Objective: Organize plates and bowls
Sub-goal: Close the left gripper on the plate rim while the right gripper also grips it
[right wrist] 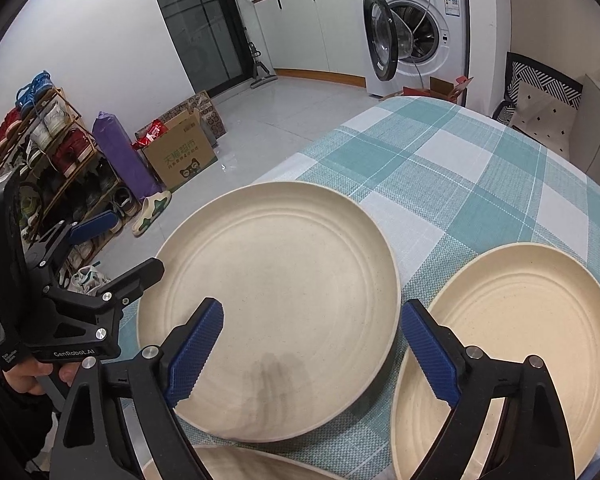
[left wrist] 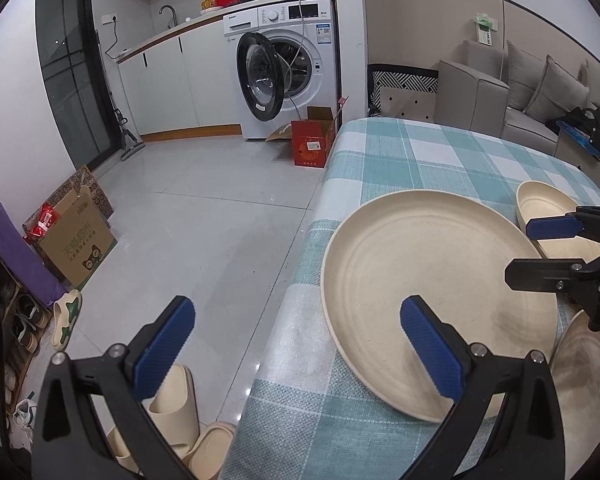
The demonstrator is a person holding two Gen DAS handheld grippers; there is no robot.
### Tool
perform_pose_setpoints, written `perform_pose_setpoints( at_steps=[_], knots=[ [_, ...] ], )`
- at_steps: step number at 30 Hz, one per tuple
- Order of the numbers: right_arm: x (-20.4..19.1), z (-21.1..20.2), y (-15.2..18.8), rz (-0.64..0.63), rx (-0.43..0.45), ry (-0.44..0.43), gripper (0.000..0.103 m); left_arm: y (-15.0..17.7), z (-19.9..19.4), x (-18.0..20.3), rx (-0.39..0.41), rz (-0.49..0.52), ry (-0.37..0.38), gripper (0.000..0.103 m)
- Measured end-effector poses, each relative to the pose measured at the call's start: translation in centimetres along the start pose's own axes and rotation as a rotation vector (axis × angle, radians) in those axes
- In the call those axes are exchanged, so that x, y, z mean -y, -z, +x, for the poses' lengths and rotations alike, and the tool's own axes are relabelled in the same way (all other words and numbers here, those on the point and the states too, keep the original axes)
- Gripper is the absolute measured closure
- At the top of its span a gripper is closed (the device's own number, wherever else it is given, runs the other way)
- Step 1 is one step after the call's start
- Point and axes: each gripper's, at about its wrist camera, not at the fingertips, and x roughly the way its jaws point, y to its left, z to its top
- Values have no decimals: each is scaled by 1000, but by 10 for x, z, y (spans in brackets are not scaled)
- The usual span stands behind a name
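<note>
A large cream plate lies at the left edge of the checked table. My left gripper is open and empty, straddling the table edge; its right finger hangs over the plate's near rim. It also shows in the right wrist view. My right gripper is open and empty above the gap between this plate and a second cream plate to its right. It shows from the side in the left wrist view. A third cream dish peeks in at the near edge.
Left of the table is tiled floor with slippers, a cardboard box and a shoe rack. A washing machine with its door open and a red box stand behind. A grey sofa is at the right.
</note>
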Motion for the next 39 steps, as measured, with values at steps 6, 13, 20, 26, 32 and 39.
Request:
perform_pose_setpoints(
  at_steps=[6, 13, 20, 26, 32, 39],
  knots=[
    [1, 1, -1, 4, -8, 10, 15, 1, 6, -3, -21, -15, 9, 1],
    [0, 2, -2, -10, -24, 39, 21, 1, 15, -1, -64, -9, 37, 9],
    [1, 2, -2, -6, -24, 39, 23, 4, 18, 2, -81, -12, 45, 14],
    [0, 5, -3, -9, -31, 39, 26, 6, 21, 0, -113, -22, 63, 27],
    [3, 10, -1, -1, -53, 45, 34, 8, 26, 1, -141, -28, 80, 43],
    [2, 9, -1, -19, -60, 70, 42, 10, 25, 1, -144, -33, 90, 55]
  ],
)
